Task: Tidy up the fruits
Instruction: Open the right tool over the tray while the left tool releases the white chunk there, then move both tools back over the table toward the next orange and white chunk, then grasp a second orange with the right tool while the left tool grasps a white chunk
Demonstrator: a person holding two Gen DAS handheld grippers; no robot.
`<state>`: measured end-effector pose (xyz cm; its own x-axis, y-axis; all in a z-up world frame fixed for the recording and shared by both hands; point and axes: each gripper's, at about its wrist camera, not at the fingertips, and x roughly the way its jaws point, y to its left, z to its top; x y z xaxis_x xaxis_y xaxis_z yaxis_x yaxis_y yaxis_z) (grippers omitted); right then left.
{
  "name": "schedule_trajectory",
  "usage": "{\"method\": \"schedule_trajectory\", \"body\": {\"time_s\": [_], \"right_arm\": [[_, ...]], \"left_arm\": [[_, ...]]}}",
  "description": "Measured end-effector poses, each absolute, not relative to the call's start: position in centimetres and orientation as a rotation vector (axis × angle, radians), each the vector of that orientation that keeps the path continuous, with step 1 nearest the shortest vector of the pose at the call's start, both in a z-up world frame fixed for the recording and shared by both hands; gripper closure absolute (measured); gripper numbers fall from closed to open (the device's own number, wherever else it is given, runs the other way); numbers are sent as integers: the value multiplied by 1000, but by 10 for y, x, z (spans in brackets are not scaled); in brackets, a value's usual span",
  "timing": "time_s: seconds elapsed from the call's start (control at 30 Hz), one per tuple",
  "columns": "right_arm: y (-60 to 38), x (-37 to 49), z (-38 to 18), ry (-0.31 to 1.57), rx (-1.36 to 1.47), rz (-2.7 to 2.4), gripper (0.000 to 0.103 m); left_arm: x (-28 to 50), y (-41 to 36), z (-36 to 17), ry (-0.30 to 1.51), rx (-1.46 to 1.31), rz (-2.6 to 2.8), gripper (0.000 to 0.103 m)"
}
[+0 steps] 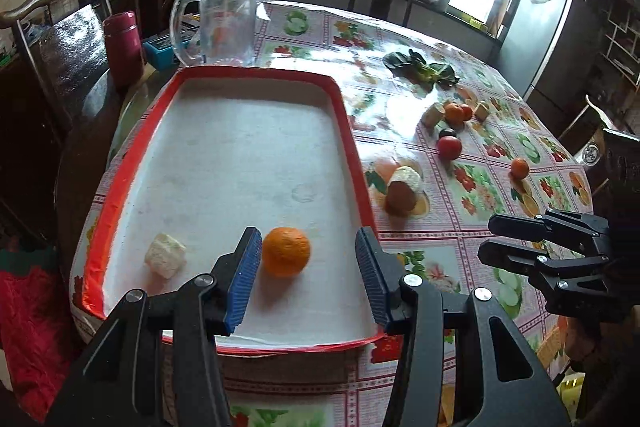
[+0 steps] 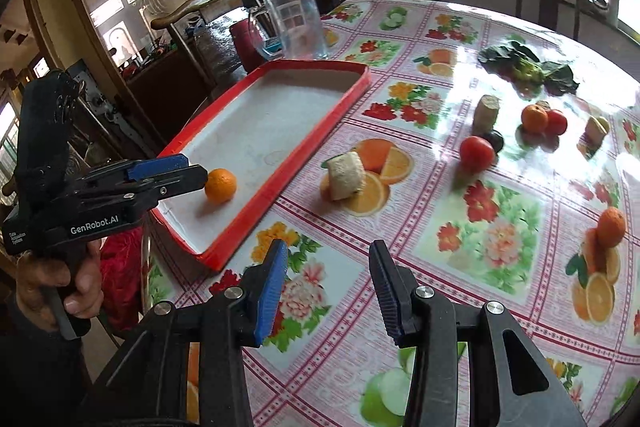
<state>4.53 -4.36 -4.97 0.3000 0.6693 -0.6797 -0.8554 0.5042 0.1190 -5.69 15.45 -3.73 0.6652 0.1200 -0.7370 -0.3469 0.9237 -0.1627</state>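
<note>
Both your tools are spread and empty: the left tool (image 1: 308, 281) hangs over the tray (image 1: 348, 131) with the orange (image 1: 286, 251) loose just past its pads, so a nudge could roll it. Your right tool (image 2: 328, 291) is over bare tabletop (image 2: 460, 267); farther off, the tomato (image 2: 476, 153) and other fruit crowd together, so reaching in may scatter them.

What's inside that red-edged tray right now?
Inside the tray lie one orange and a pale, whitish chunk beside it. The rest of the floor shows bare, though the left tongs hide a strip at the near edge.
</note>
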Motion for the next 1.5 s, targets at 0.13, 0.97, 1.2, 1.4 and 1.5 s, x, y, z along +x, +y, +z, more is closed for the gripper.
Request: {"method": "schedule_trajectory", "body": {"time_s": [0.13, 0.97, 1.2, 1.4, 1.5], "right_arm": [[-66, 56, -49, 745, -255, 988, 59], [-162, 110, -58, 745, -99, 810, 59], [-180, 149, -56, 740, -79, 706, 57], [-184, 186, -58, 725, -93, 606, 57], [-182, 202, -62, 722, -112, 569, 57]], "left_arm": [[-44, 133, -36, 813, -275, 221, 56], [37, 85, -49, 894, -166, 117, 56], [64, 89, -59, 940, -89, 122, 56], [75, 90, -67, 960, -43, 141, 56], [79, 89, -72, 975, -30, 129, 56]]}}
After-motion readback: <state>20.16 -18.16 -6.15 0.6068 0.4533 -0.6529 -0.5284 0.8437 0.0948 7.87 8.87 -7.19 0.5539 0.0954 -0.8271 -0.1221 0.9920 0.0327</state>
